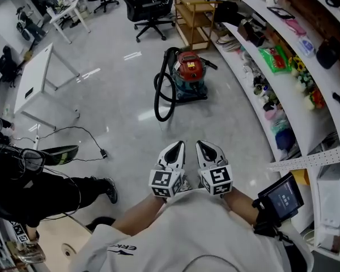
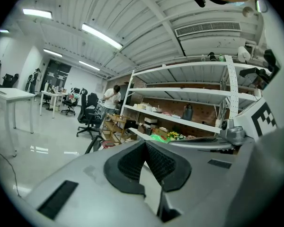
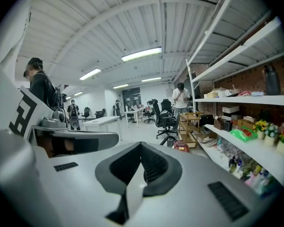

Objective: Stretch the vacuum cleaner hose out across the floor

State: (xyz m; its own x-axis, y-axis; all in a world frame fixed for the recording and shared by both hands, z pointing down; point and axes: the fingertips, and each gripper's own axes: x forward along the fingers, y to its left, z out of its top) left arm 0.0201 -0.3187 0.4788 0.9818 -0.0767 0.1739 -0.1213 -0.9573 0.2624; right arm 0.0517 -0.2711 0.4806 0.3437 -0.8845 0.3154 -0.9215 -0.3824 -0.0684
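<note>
Left tongs [image 1: 178, 146], right tongs [image 1: 205, 145] closed, hose [image 1: 156, 98] ahead

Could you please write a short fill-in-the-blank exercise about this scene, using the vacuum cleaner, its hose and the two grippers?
1. The vacuum cleaner has a ____ top.
2. In the head view, its black hose loops on the floor at the cleaner's ____ side.
3. The left gripper and the right gripper are both ____, with nothing between the jaws.
Missing words: red; left; shut.
</note>
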